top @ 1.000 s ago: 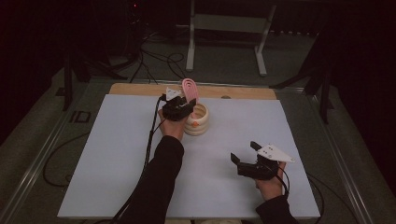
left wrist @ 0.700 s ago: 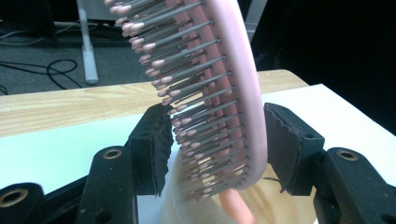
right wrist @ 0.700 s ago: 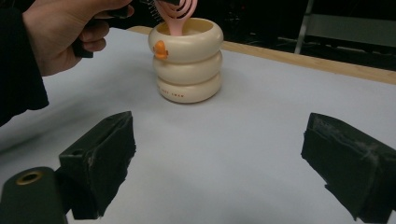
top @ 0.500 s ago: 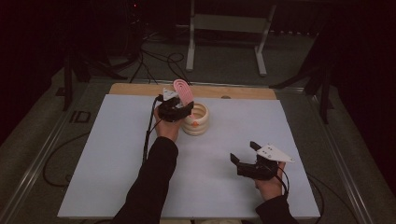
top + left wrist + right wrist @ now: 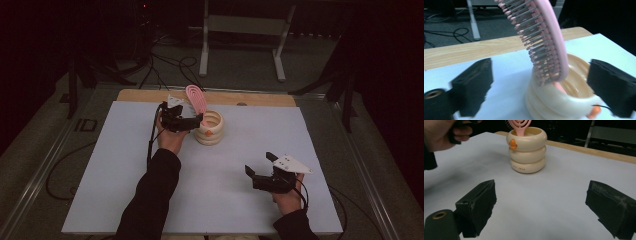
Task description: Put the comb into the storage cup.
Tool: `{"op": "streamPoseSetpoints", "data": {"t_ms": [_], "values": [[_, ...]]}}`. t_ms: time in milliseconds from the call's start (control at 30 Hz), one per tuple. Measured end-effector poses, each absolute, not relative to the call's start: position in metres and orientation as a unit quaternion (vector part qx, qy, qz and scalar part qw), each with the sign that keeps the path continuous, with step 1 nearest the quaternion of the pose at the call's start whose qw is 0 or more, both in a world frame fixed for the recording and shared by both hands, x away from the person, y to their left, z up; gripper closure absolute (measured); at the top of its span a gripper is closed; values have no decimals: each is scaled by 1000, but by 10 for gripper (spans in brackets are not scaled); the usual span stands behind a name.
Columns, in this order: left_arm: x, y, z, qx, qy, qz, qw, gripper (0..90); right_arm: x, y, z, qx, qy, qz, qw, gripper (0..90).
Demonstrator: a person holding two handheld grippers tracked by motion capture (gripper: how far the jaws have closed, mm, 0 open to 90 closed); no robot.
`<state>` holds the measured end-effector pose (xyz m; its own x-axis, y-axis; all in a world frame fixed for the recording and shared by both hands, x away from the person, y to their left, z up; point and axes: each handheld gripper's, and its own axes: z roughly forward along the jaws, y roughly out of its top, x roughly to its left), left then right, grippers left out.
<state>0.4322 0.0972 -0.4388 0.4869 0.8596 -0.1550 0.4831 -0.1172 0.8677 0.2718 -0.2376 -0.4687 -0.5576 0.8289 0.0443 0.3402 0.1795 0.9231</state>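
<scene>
A cream ringed holder (image 5: 211, 129) with a small orange mark stands on the white table top (image 5: 250, 130) toward the back. A pink hairbrush (image 5: 196, 98) stands in it handle down, with its head leaning up and to the left. My left gripper (image 5: 196, 121) is just left of the holder, open. In the left gripper view the jaws flank the holder (image 5: 554, 102) without touching it, and the brush's bristles (image 5: 541, 50) face the camera. My right gripper (image 5: 259, 163) hovers open at the front right with nothing between its jaws. It looks toward the holder (image 5: 527, 150) and brush (image 5: 520, 126).
A wooden strip (image 5: 150, 95) runs along the table's back edge. Beyond it are floor cables (image 5: 170, 65) and a white stand's legs (image 5: 240, 45). The person's left hand (image 5: 441, 133) shows at the top left of the right gripper view.
My left gripper has drawn back a little to the left, away from the holder. The brush stays leaning in the holder. The right gripper has not moved.
</scene>
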Motion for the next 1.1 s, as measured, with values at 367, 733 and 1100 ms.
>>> {"op": "streamPoseSetpoints", "data": {"t_ms": [367,733,1100], "values": [[399,118,-425,763,413,220,446,2,271,-237,-470,399,734,494,242,94],[353,151,-432,780,383,239,433,2,270,-240,-470,396,737,492,241,94],[304,188,-452,779,383,271,416,2,268,-244,-471,396,739,488,244,94]]}}
